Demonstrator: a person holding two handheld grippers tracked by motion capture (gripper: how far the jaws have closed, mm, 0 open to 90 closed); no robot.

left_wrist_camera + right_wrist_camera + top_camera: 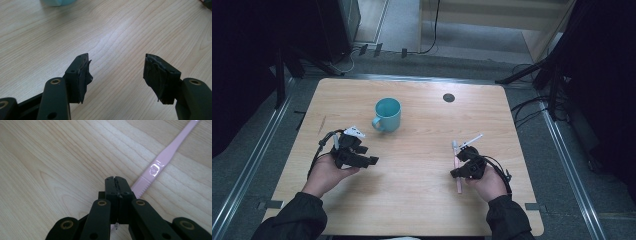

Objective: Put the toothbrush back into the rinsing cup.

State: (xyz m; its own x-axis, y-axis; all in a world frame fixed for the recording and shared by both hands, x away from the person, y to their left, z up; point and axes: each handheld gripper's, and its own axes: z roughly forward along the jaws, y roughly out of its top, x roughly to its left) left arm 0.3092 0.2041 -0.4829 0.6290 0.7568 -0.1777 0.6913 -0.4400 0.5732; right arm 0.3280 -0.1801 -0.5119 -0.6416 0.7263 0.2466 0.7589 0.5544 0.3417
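left claw: released, mug cut off | right claw: clenched empty (toothbrush end hidden behind it)

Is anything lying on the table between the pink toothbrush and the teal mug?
Nothing visible does. The pink toothbrush lies by the right gripper, whose jaws are shut beside its handle, and bare table runs from there to the teal mug. The left gripper sits open, off to the side.

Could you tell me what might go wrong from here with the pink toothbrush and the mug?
The right hand-held gripper is shut with the pink toothbrush lying beside its jaws, apparently not between them, so lifting now may leave it on the table. A later grab on its thin handle could also slip. The teal mug might tip if nudged.
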